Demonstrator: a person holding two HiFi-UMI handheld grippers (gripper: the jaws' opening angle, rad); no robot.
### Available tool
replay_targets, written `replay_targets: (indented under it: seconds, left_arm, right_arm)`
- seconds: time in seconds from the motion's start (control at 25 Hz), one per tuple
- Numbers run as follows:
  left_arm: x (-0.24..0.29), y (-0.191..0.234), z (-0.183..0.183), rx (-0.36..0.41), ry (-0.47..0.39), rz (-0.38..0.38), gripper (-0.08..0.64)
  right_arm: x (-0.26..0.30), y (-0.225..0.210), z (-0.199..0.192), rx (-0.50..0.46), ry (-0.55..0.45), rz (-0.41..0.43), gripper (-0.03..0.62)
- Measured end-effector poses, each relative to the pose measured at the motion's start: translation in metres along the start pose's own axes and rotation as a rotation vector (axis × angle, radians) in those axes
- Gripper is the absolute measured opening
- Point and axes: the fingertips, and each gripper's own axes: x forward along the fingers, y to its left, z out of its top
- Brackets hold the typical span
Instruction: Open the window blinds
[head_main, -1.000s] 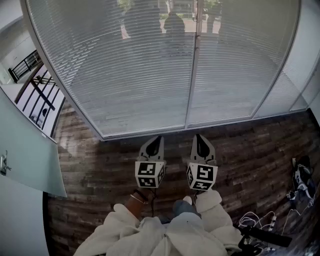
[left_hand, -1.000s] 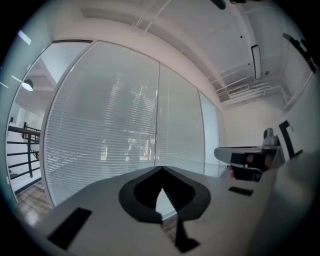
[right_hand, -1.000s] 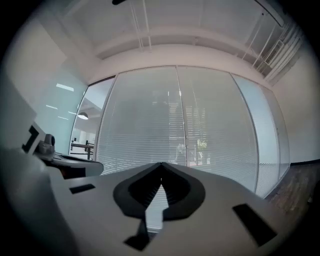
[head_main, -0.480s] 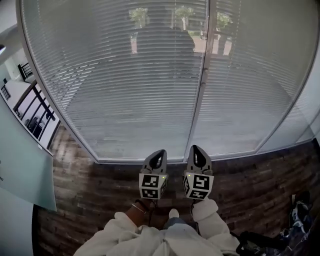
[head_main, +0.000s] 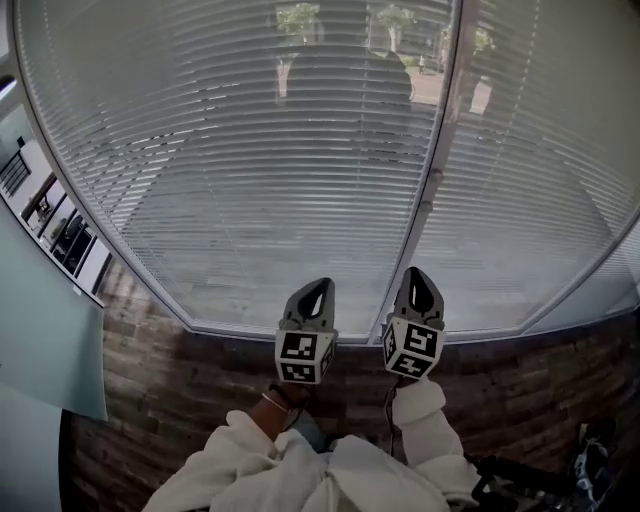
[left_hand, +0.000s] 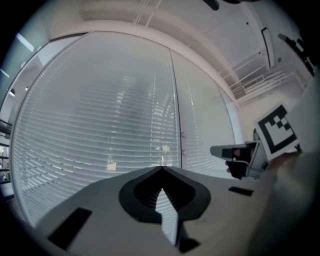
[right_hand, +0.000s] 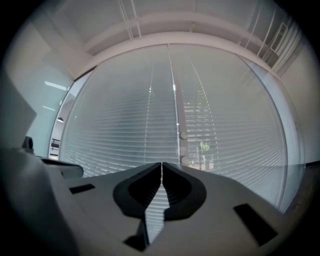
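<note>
The left gripper (head_main: 319, 285) and the right gripper (head_main: 418, 271) are held side by side, each clenched on nothing, and are pointed at the lowered blinds (head_main: 230, 160).

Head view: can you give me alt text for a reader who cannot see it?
The left gripper and right gripper point side by side at lowered horizontal window blinds, jaws together and holding nothing. The blinds fill most of the view, split by a vertical frame post; white sleeves and dark wood floor show below.
</note>
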Motion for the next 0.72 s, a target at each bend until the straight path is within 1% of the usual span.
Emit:
replay_targets:
  seconds: [0.12,0.24,0.32,0.36,0.4,0.48,0.56,0.64,0.72]
  left_arm:
    - [0.042,0.018,0.014,-0.001,-0.002,-0.028,0.0]
    - [0.076,0.031,0.012,0.009,0.003,-0.065,0.0]
    - [0.093,0.038,0.012,0.026,-0.009,-0.095,0.0]
    - [0.099,0.041,0.013,0.033,-0.017,-0.108,0.0]
    - [0.105,0.044,0.014,0.035,-0.022,-0.116,0.0]
    - [0.117,0.05,0.012,0.019,-0.014,-0.12,0.0]
    - [0.126,0.052,0.009,-0.008,-0.002,-0.122,0.0]
    - [0.131,0.051,0.005,-0.021,0.008,-0.123,0.0]
    - [0.135,0.047,0.004,-0.023,0.008,-0.125,0.0]
  right_arm:
    - [0.05,-0.021,0.026,0.028,-0.013,-0.066,0.012]
    - [0.088,-0.039,0.045,0.064,-0.041,-0.113,0.016]
    - [0.11,-0.048,0.05,0.093,-0.041,-0.13,0.068]
    - [0.119,-0.052,0.051,0.103,-0.035,-0.137,0.084]
    - [0.129,-0.056,0.053,0.106,-0.025,-0.143,0.086]
    - [0.148,-0.064,0.055,0.117,-0.006,-0.148,0.086]
    - [0.164,-0.072,0.06,0.157,0.004,-0.137,0.089]
    - [0.173,-0.076,0.063,0.19,0.018,-0.111,0.109]
    - [0.179,-0.077,0.066,0.187,0.03,-0.092,0.129]
